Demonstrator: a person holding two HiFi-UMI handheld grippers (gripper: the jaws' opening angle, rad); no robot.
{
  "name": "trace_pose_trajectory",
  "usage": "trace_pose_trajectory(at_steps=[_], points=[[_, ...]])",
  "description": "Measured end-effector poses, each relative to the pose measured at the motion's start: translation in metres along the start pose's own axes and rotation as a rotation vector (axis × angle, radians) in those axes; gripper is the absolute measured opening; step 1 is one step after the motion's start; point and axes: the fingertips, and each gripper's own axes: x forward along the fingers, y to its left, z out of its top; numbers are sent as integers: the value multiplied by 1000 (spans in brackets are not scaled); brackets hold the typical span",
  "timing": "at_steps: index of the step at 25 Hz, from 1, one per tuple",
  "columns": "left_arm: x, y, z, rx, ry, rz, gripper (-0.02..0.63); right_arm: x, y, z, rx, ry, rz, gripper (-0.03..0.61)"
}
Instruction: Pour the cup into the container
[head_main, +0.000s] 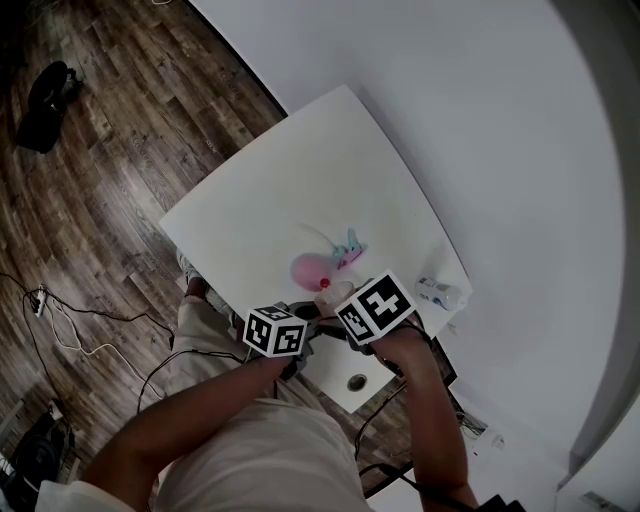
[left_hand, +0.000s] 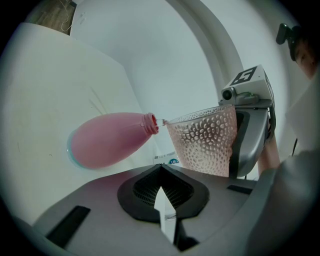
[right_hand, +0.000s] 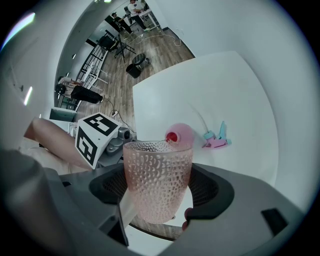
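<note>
A dimpled clear cup (right_hand: 157, 182) with a pink tint is gripped by my right gripper (right_hand: 159, 212), one jaw on each side. Its rim (left_hand: 200, 137) meets the red mouth of a pink bottle-shaped container (left_hand: 110, 140) that stands on the white table (head_main: 300, 170). In the head view the container (head_main: 310, 268) lies just beyond both grippers. My left gripper (left_hand: 167, 220) is shut with nothing in it, and it hangs close beside the cup, short of the container. I cannot tell how much liquid the cup holds.
Just past the container lie a small blue and pink object (head_main: 349, 250) and a thin white strand (head_main: 318, 234). A small white item (head_main: 440, 292) sits at the table's right edge. Cables and a black bag (head_main: 45, 105) lie on the wood floor at left.
</note>
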Motion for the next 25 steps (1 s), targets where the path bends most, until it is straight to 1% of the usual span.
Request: trace_pose_trajectory(at_steps=[25], points=[[6,-4,2,-5,-12,-16,9,-2,-3,6,-8,-4,0,368]])
